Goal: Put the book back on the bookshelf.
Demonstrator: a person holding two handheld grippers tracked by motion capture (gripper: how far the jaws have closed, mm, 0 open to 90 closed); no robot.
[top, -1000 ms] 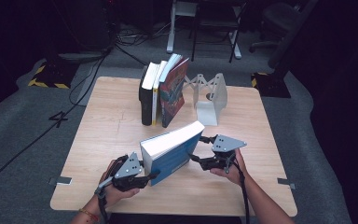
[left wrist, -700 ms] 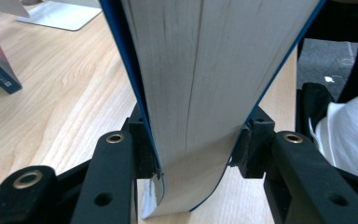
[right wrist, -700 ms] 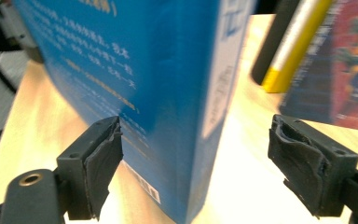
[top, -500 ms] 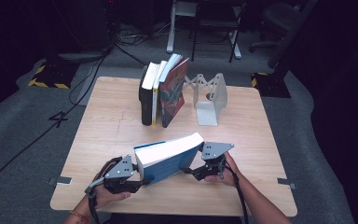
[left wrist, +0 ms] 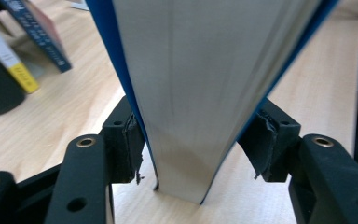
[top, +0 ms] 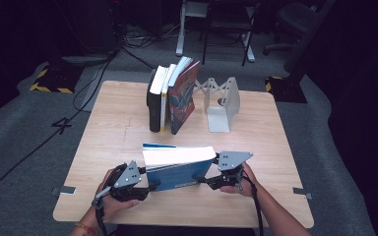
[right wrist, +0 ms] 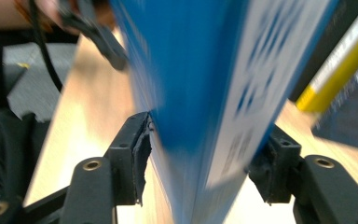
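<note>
Up at the far side of the wooden table [top: 108, 128], three books [top: 170, 96] stand in a row: a black one on the left, a white one with a yellow spine in the middle, and a colourful one leaning against them from the right. Just beside them to the right sits a white bookend [top: 222, 105], joined to the row by a zigzag folding link. Beyond the table's far edge, cables [top: 128, 42] trail over the grey carpet, near metal chair legs [top: 214, 29] in the dark.
</note>
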